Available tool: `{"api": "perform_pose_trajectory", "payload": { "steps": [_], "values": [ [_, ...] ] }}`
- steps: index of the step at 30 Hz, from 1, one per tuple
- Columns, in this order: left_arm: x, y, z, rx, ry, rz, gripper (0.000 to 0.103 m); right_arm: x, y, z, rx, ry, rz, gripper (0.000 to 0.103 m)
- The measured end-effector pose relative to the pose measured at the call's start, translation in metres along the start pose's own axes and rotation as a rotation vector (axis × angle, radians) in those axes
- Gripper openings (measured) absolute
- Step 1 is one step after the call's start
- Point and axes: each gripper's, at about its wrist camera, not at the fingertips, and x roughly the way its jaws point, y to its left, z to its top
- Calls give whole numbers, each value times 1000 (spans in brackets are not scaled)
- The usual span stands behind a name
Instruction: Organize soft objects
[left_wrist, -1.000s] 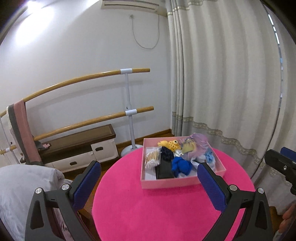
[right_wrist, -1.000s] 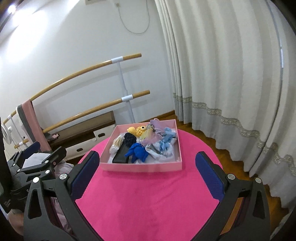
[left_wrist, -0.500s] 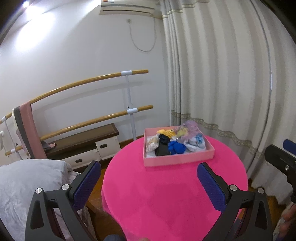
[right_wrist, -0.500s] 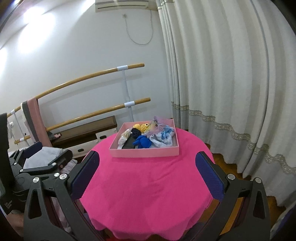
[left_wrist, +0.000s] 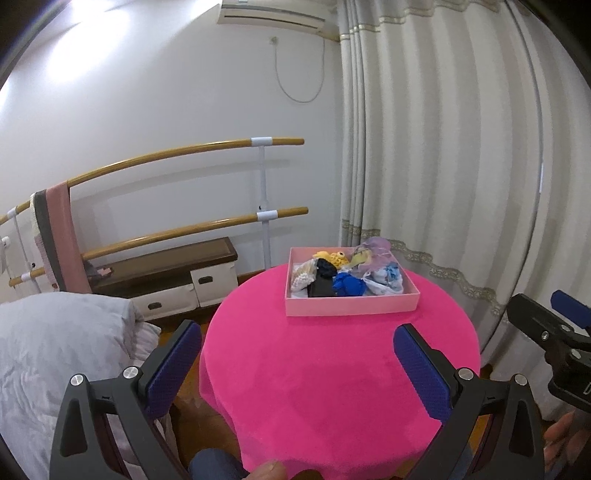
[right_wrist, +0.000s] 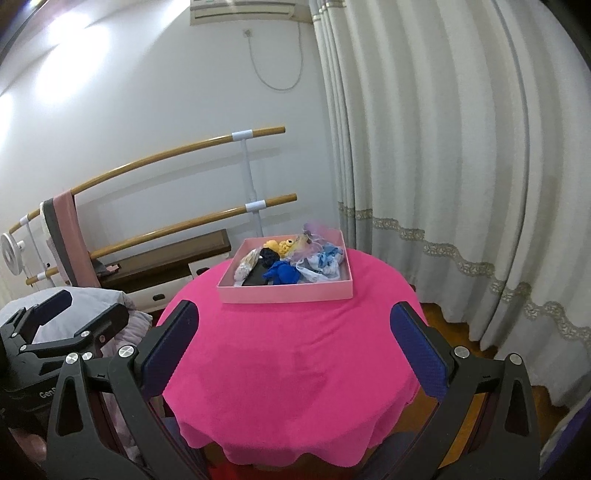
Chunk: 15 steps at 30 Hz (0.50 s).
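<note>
1. Left wrist view: my left gripper (left_wrist: 297, 356) is released, its two blue pads (left_wrist: 173, 363) spread wide with nothing between them, held above the near half of the round table (left_wrist: 332, 387) and its pink cloth.
2. Same view: the pink box (left_wrist: 352, 306) sits toward the far edge of the table, well apart from the gripper. Inside it I see a yellow toy (left_wrist: 334, 257) at the back, a black piece (left_wrist: 323, 286) near the front left, a blue cloth (left_wrist: 349, 286) beside it in the middle, a white and blue cloth (left_wrist: 384, 282) at the right, and a pale purple fabric (left_wrist: 376, 247) at the back right.
3. Same view: my right gripper (left_wrist: 546, 325) shows at the right edge, off the table's side; from here I cannot tell how its fingers stand.
4. Right wrist view: my right gripper (right_wrist: 295, 350) is released too, pads (right_wrist: 419, 354) wide and empty, over the near part of the table (right_wrist: 288, 369).
5. Same view: the box (right_wrist: 288, 293) lies at the far edge of the table, with the blue cloth (right_wrist: 282, 273), the black piece (right_wrist: 255, 277), the yellow toy (right_wrist: 282, 246) and the white and blue cloth (right_wrist: 325, 262) all inside it.
6. Same view: the left gripper (right_wrist: 74, 317) is at the left, beside the table, in front of a grey cushion (right_wrist: 125, 299).
7. Both views: a curtain (right_wrist: 443, 166) hangs to the right and wooden rails (left_wrist: 184, 155) run along the wall behind.
</note>
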Motion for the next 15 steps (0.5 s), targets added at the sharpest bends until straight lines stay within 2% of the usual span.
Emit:
{"api": "perform_pose_trajectory", "payload": {
  "steps": [15],
  "values": [
    [-2, -4, 5, 1, 2, 8, 103, 0, 4, -3, -8, 3, -9, 103]
  ]
}}
